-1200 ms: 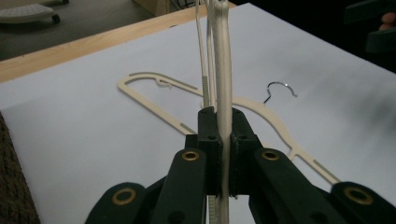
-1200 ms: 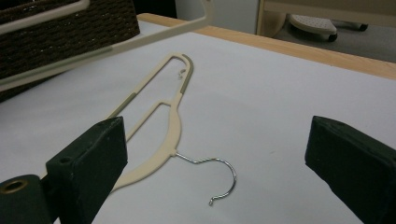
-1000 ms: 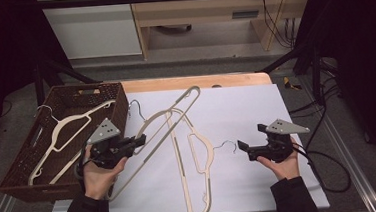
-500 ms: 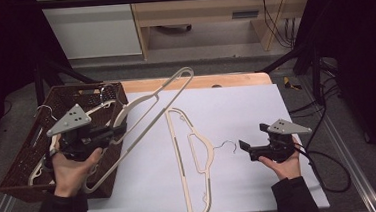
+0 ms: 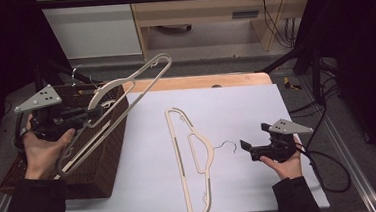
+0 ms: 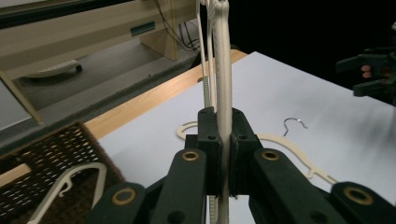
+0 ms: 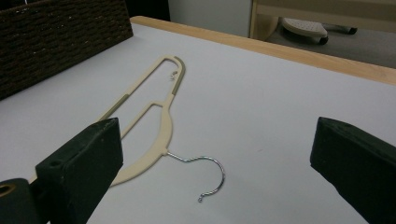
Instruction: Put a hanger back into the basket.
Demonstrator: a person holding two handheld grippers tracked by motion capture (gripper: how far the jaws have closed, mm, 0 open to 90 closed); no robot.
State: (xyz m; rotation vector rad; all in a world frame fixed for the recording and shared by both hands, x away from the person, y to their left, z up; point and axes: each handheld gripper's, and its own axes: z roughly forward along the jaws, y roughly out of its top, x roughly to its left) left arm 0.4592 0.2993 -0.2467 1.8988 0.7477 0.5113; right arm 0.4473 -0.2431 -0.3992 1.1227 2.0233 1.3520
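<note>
a person clears cream hangers off a white desk (image 5: 286, 104) into a woven basket (image 5: 104, 157), one hanger already in the air.

the left tool (image 5: 84, 115) is clamped tight on the rim of a cream hanger (image 5: 134, 79), seen edge-on between its jaws in the left gripper view (image 6: 223, 93); the grip sits near one end, so the hanger slants up and away above the basket, probably to clear the wall before going in. another hanger (image 6: 70, 179) lies inside the basket. the right tool (image 5: 245, 148) hangs just above the desk with jaws wide apart and nothing between them, aimed at the metal hook (image 7: 205, 175) of the second hanger (image 5: 200, 160), which lies flat at mid-desk, likely next to go.
</note>
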